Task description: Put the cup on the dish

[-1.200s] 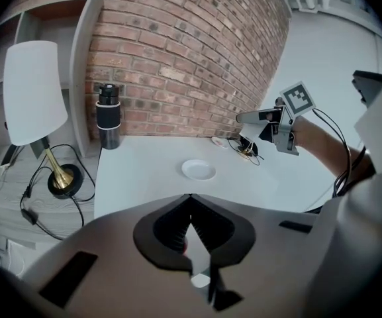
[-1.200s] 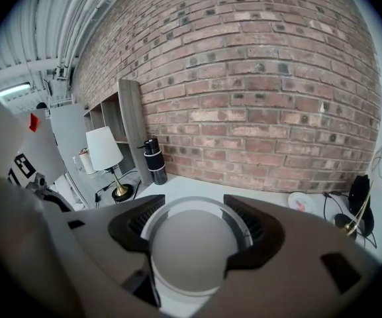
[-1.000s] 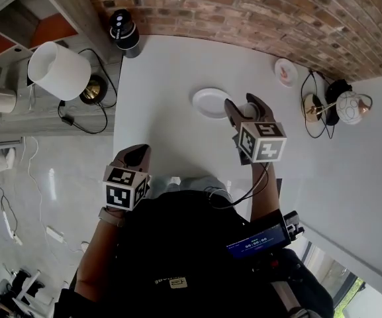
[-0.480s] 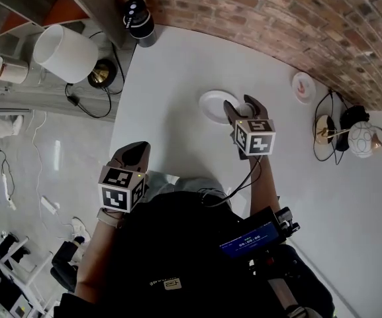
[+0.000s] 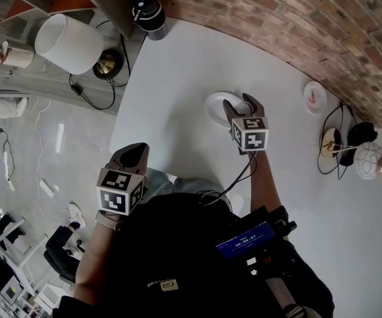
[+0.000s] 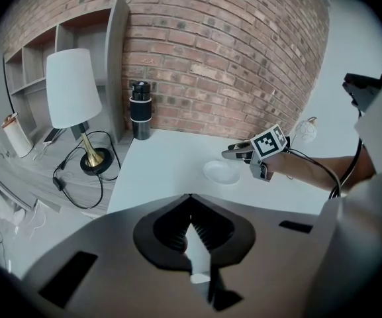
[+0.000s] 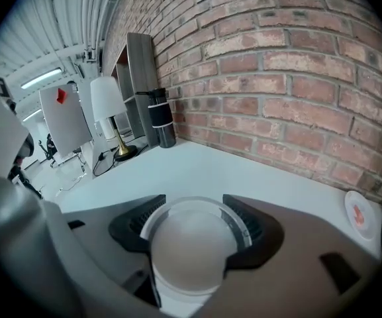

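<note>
A translucent white cup (image 7: 192, 242) sits upright between the jaws of my right gripper (image 7: 194, 234), and the pads press on its rim from both sides. In the head view the right gripper (image 5: 243, 107) holds the cup (image 5: 242, 105) at the right rim of the white dish (image 5: 218, 105), which lies on the white table. The left gripper view shows the dish (image 6: 221, 172) just left of the right gripper (image 6: 241, 152). My left gripper (image 5: 133, 154) hangs at the table's near left edge, its jaws shut on nothing (image 6: 191, 211).
A black bottle (image 5: 148, 9) stands at the table's far corner by the brick wall. A white-shaded lamp (image 5: 69, 42) with cables sits on the shelf to the left. A small plate with a red mark (image 5: 314, 97) and a round ornament (image 5: 369, 159) lie at the right.
The right gripper has carried the cup a little farther out, up to the dish's right rim. The left gripper has stayed where it was.
</note>
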A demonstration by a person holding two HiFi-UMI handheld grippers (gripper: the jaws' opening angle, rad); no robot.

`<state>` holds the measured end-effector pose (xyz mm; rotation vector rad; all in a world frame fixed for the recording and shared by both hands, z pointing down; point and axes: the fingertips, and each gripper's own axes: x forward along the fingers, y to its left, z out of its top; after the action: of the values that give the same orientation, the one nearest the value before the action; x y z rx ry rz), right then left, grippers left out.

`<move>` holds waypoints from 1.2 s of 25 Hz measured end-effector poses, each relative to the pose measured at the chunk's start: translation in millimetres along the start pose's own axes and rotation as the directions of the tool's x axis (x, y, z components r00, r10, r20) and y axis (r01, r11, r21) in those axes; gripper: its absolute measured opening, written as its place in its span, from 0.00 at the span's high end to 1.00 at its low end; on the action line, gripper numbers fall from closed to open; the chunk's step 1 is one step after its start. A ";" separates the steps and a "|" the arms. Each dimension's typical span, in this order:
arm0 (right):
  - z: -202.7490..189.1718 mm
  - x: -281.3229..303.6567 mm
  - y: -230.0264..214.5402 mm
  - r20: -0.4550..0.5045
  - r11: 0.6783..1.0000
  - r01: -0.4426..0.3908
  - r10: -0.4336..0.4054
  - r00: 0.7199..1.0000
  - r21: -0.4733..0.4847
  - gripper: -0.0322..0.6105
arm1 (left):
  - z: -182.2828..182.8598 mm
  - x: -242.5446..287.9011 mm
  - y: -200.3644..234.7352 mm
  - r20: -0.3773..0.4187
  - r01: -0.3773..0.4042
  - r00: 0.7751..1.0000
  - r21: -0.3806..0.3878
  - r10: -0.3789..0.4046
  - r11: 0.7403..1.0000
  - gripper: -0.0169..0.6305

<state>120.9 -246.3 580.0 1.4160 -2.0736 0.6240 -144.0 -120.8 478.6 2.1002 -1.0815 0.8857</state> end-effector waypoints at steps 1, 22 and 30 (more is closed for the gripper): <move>-2.5 4.3 -0.3 -0.006 1.000 -0.001 0.001 1.000 -0.006 0.53 | 0.2 0.4 0.9 -0.003 -0.003 1.000 -0.006 0.003 1.000 0.97; -36.6 42.9 -9.2 -0.068 1.000 0.000 -0.001 0.998 -0.011 0.53 | -1.0 14.6 7.3 -0.060 -0.032 0.998 -0.038 0.030 0.999 0.97; -33.3 46.3 -9.5 -0.047 1.000 0.006 -0.007 0.999 -0.023 0.53 | -5.9 13.8 6.7 -0.078 -0.041 0.996 -0.038 0.037 0.998 0.97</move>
<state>122.0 -259.7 636.3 1.3812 -2.0325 0.6236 -145.3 -125.7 494.2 2.0022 -1.0942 0.9488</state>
